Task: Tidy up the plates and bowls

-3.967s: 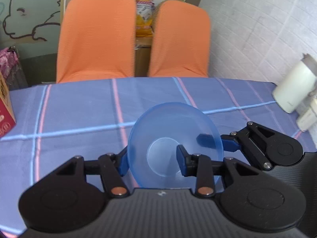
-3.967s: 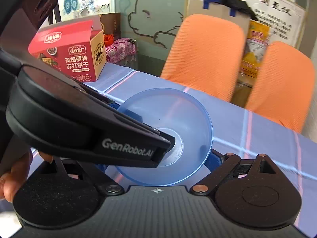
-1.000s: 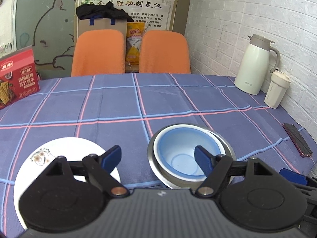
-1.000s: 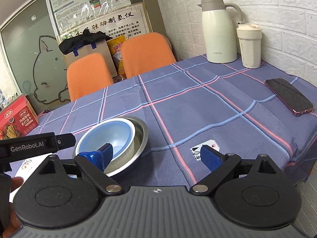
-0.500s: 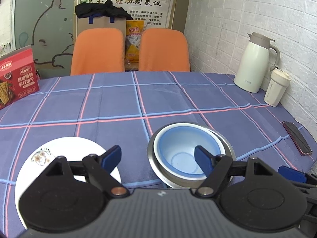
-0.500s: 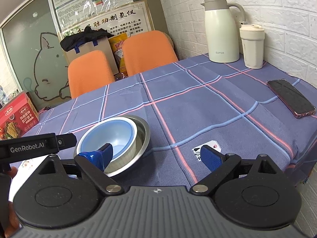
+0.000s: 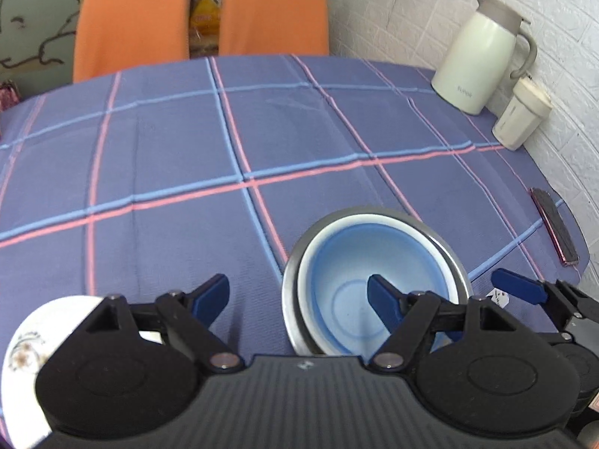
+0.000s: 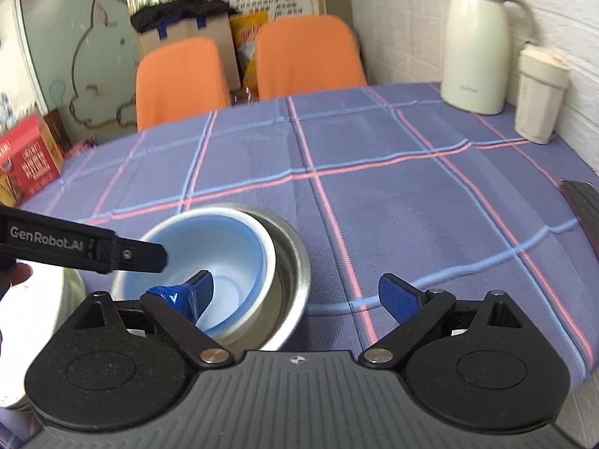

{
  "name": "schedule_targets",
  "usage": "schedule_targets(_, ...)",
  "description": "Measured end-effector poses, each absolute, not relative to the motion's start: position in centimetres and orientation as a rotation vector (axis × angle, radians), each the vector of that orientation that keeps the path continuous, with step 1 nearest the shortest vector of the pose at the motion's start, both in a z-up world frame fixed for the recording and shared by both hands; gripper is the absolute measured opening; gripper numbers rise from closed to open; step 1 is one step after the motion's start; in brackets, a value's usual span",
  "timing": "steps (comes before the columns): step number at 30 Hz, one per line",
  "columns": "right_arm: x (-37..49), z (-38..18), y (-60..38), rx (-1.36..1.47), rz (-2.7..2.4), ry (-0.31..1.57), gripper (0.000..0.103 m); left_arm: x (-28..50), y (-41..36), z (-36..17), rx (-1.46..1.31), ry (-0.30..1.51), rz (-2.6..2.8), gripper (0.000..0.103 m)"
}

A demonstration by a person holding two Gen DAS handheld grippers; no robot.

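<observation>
- Blue bowl (image 7: pixel 359 280) nested inside a steel bowl (image 7: pixel 434 235), with a white rim showing between them, possibly a third bowl; hard to tell.
- Stack seated near the front edge of the table (image 7: pixel 187 142), toward its right side, on a blue cloth crossed by pink and pale blue lines.
- White plate (image 7: pixel 22 340) with a small floral mark lying flat at the front left corner, apart from the bowls.
- Left gripper (image 7: pixel 297 295) held above the front edge with jaws spread wide and empty; one blue fingertip (image 7: pixel 382 295) over the blue bowl, the other over bare cloth between plate and bowls.
- Right gripper (image 8: pixel 295 290) likewise wide apart and holding nothing; left fingertip (image 8: pixel 198 288) over the blue bowl's near side, right one above bare cloth.
- Cream thermos jug (image 8: pixel 477 45) and lidded cream cup (image 8: pixel 539 93) standing side by side at the far right corner, against the brick wall.
- Dark phone (image 7: pixel 554 224) lying along the right edge.
- Red biscuit box (image 8: pixel 26 157) at the far left edge.
- Two orange chairs (image 7: pixel 131 18) behind the far edge.
</observation>
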State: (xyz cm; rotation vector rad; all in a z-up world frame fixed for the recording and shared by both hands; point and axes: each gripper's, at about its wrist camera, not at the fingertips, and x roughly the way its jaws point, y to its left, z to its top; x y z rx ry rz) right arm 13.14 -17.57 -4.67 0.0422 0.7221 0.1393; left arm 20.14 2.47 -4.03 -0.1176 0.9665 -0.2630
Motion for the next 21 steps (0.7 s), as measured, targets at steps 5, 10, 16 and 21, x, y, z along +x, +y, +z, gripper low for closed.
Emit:
schedule_targets(5,14.3,-5.9,-16.7,0.004,0.139,0.772,0.083,22.0,2.6,-5.6,-0.12,1.021,-0.249,0.075)
schedule_targets(10,14.7,-7.0,-16.2,-0.016,0.155,0.8,0.084,22.8,2.2,-6.5,-0.099,1.049,-0.261,0.075)
schedule_targets(16,13.5,-7.4,-16.6,0.011,0.163,0.715,0.087,23.2,1.6,-6.9,-0.044,1.031,-0.266,0.076)
schedule_targets(21,14.0,-7.0,-16.2,-0.002,0.16,0.757,0.087,23.1,1.5,-6.9,-0.037,1.016,-0.264,0.076)
